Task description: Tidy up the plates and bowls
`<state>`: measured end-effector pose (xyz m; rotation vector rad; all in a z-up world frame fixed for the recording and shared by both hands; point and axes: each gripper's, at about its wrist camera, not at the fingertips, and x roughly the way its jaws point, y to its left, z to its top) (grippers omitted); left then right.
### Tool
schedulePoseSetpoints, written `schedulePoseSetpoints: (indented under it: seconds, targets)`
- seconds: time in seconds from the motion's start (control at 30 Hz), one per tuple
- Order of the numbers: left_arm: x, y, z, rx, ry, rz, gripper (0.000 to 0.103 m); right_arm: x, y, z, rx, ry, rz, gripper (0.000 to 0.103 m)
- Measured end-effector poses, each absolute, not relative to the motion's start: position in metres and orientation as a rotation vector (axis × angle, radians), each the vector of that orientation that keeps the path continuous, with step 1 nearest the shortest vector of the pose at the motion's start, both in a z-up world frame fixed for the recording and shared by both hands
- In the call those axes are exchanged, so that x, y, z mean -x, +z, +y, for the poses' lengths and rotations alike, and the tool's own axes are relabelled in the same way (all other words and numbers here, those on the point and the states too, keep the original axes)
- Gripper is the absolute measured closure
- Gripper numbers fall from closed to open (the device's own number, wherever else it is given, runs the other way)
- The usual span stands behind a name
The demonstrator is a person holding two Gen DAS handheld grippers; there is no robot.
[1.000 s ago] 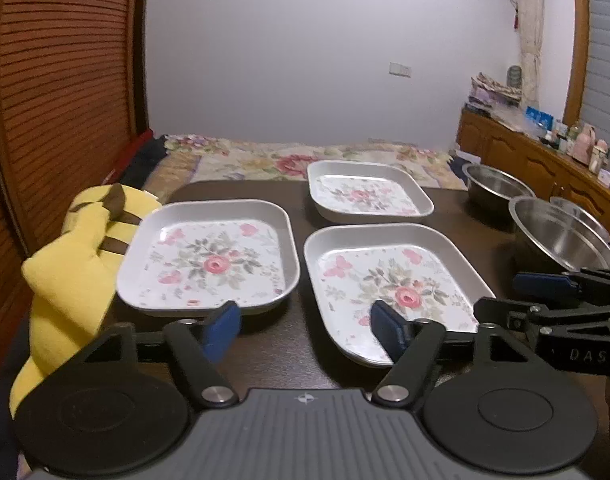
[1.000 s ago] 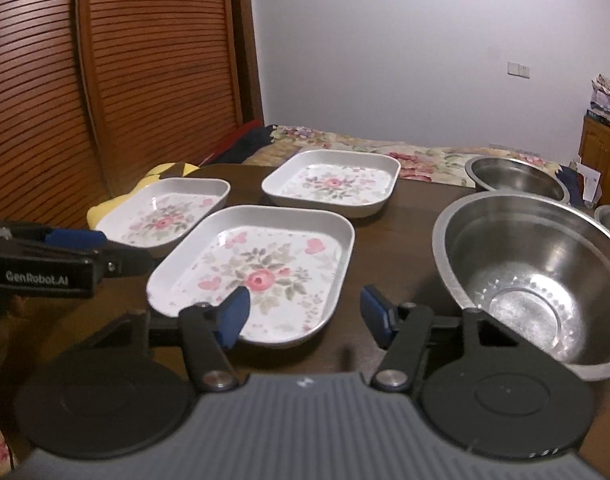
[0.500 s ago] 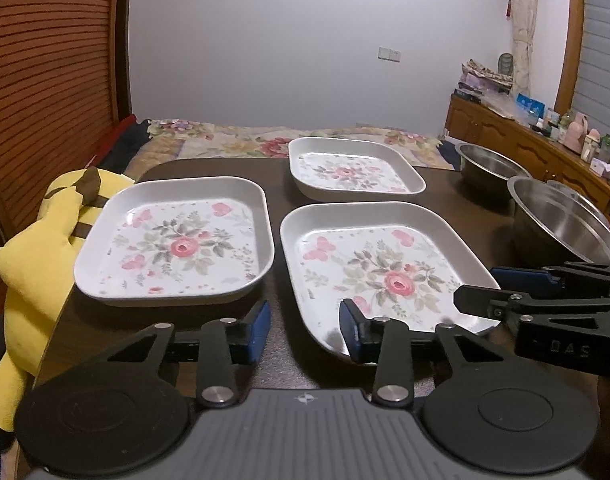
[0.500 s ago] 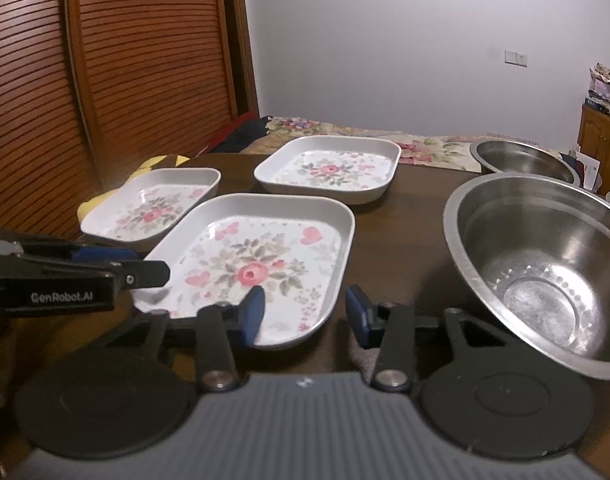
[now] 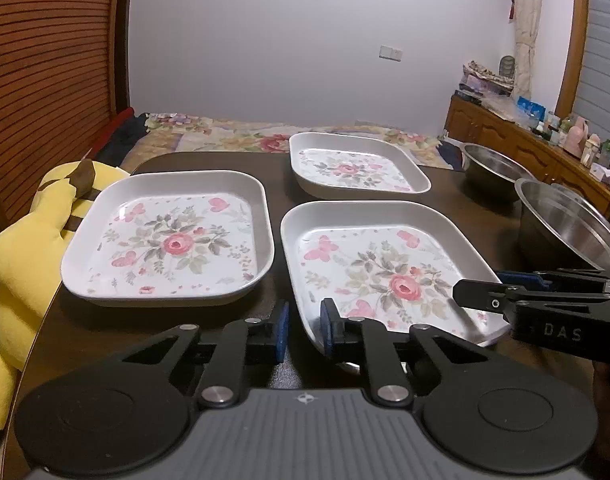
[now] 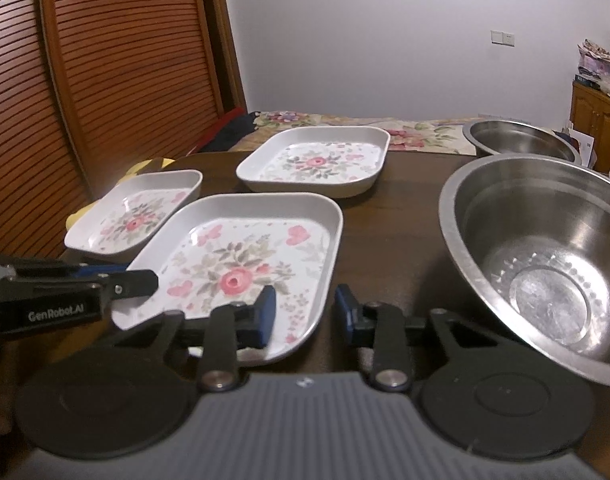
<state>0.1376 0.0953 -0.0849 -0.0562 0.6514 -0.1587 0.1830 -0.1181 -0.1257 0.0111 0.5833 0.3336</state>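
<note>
**Two-handed pickup of 1 plate.** The near plate (image 5: 369, 206) lies flat on the table (image 5: 277, 184), open face up. Its long axis runs away from both grippers toward the far plate (image 5: 353, 168), which sits just beyond it, skewed slightly.

The left gripper (image 5: 304, 330) straddles the near plate's near-left rim, 1 pad inside and 1 outside. Its jaws have just been closing and stand almost together. Whether the pads already press the rim cannot be told.

The right gripper (image 6: 304, 314) straddles the near-right rim. Its jaws have also been closing, but a gap shows between the outer pad and the wall, so they are apart.

**Likely risks.**
- The sloped, glossy wall may slide out of a shallow pinch.
- Unequal grip at the 2 corners could tip or twist the near plate on lifting.
- A swing to the right of the near plate could strike the steel bowl (image 6: 545, 256), and a swing to the left could strike the left plate (image 5: 173, 240).
</note>
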Motion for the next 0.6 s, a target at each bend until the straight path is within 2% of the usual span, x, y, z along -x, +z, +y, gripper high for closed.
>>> schedulePoseSetpoints:
  seconds: [0.1, 0.4, 0.6]
  targets:
    - [-0.1384, -0.0850, 0.0958, 0.060, -0.165, 0.650, 0.090, -0.1826, -0.1264, -0.1166, 0.000, 0.334, 0.576, 0.076]
    - [-0.1367, -0.0841, 0.0964, 0.070, -0.175, 0.656, 0.091, -0.1828, -0.1248, -0.1195, 0.005, 0.342, 0.577, 0.076]
    - [-0.1285, -0.0797, 0.0990, 0.082, -0.178, 0.648, 0.090, -0.1806, -0.1220, -0.1242, -0.032, 0.361, 0.596, 0.080]
